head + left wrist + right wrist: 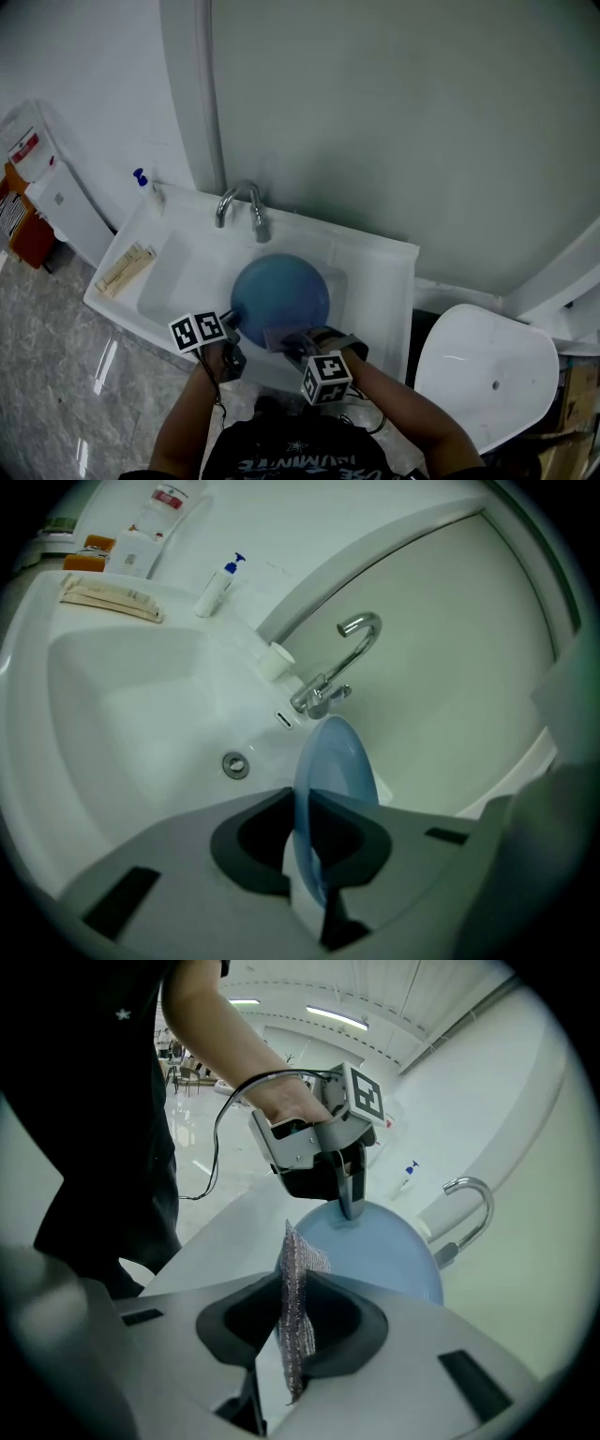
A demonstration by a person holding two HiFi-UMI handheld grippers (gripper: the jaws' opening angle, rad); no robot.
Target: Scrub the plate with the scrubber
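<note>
My head camera looks steeply down on the sink (pixel 375 253) from above. Each gripper camera rides close behind its jaws: left faces the tap (pixel 342 663), right faces the left gripper (pixel 352 1208). All share the blue plate (pixel 281 286).

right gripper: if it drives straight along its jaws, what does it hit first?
Most likely the blue plate, just ahead of the scrubber pinched in the right gripper. The left gripper clamps its far rim. Gap hard to judge.

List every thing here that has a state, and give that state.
Plate, held over the sink by its rim.
Scrubber, clamped upright between jaws.
Left gripper, shut on plate.
Right gripper, shut on scrubber.
Faucet, no water seen running.
Bottle, upright.
</note>
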